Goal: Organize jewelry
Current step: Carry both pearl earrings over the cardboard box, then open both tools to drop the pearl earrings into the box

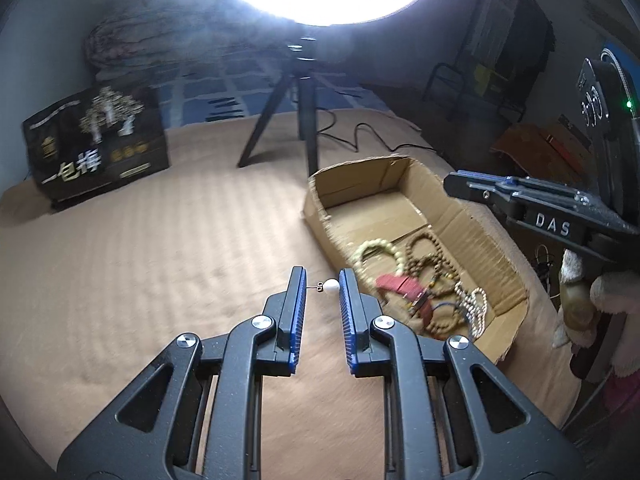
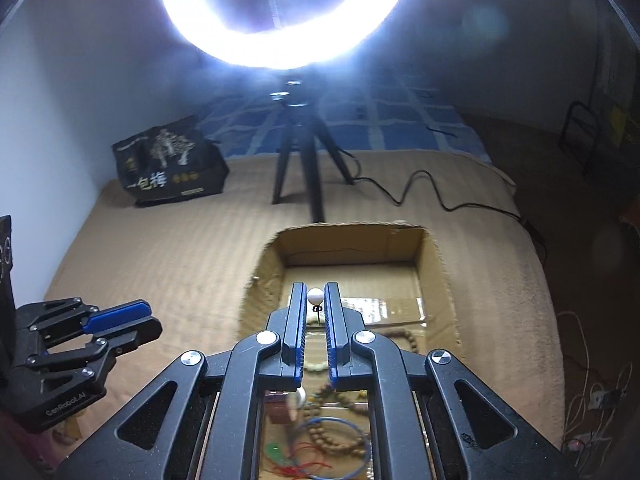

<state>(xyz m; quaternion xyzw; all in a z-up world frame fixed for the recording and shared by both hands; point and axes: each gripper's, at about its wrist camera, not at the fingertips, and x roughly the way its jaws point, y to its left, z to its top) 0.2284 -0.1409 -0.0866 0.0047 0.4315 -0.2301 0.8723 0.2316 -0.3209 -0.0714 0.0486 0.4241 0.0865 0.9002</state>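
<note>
In the left wrist view my left gripper [image 1: 322, 286] holds a pearl stud earring [image 1: 330, 285] crosswise between its fingertips, above the tan blanket beside the cardboard box [image 1: 476, 236]. The box holds several bead bracelets [image 1: 424, 264] and a red piece [image 1: 400, 286]. In the right wrist view my right gripper [image 2: 315, 298] is shut on a second pearl stud earring [image 2: 315, 296], held above the box [image 2: 352, 240], with bracelets [image 2: 336, 432] below it. The right gripper also shows in the left wrist view [image 1: 520, 196], and the left gripper in the right wrist view [image 2: 116, 320].
A ring light on a black tripod [image 1: 298, 120] stands behind the box, its cable [image 2: 420, 192] trailing right. A black printed bag [image 1: 96, 140] stands at the back left. The blanket's edge [image 2: 548, 320] drops off at the right.
</note>
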